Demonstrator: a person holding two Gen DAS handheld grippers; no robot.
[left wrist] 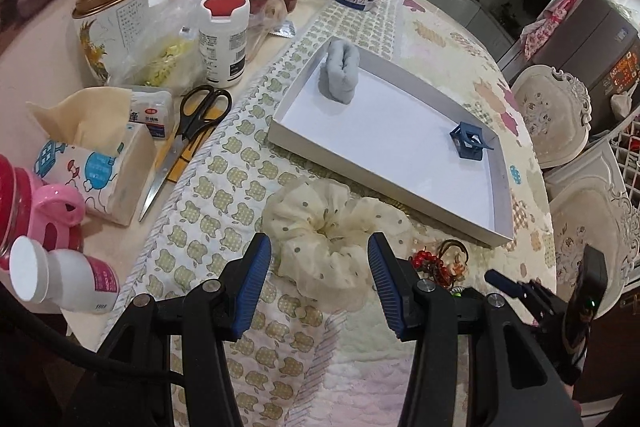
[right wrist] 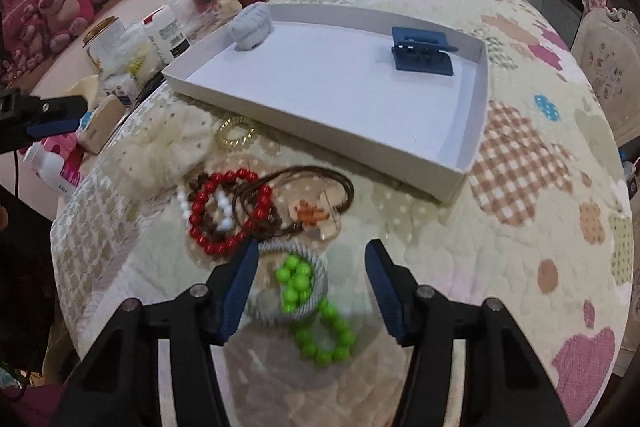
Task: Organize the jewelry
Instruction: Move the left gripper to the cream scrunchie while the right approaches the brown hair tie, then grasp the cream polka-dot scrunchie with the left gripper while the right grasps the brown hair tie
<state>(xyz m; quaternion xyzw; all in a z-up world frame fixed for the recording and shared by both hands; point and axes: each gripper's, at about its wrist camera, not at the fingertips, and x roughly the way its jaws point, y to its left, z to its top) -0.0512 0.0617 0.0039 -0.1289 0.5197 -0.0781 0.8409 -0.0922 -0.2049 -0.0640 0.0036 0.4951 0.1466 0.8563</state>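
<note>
- L gripper [left wrist: 320, 283]: jaws stand apart, nothing clamped; the cream scrunchie [left wrist: 324, 227] is seen between and just past the pads, on the quilted cloth of the desk [left wrist: 224, 187]. Contact can't be told.
- R gripper [right wrist: 310, 283]: jaws apart, no pad pressing on anything; the green bead bracelet [right wrist: 316, 307] lies between them, draped over a grey-white cord ring [right wrist: 312, 267]. Lower part of the view is blurred.
- Rest of the jewelry is piled nr the R gripper: red bead bracelet [right wrist: 224, 211], brown cord necklace [right wrist: 296, 187] w/ a clear pendant, white beads tangled inside, gold spiral tie [right wrist: 236, 135] beside the tray.
- White tray [right wrist: 472, 115] is judged to be the target; a blue hair clip [right wrist: 422, 53] and a pale blue scrunchie [right wrist: 252, 27] are already inside, at opposite ends.
- Risk 1: green beads and cord ring overlap, so both could be lifted together, or beads could roll out from between the pads if only one strand is caught.
- Risk 2: the brown cord runs close to the L pad of the R gripper; it could be snagged, dragging the red bracelet & pendant along.
- Risk 3: the scrunchie is soft and wide; a shallow pinch could catch only a frill, and it could slip off on the way to the tray.
- Risk 4: both grippers work nr each other; a bump is possible if both are moved to the tray at once.
</note>
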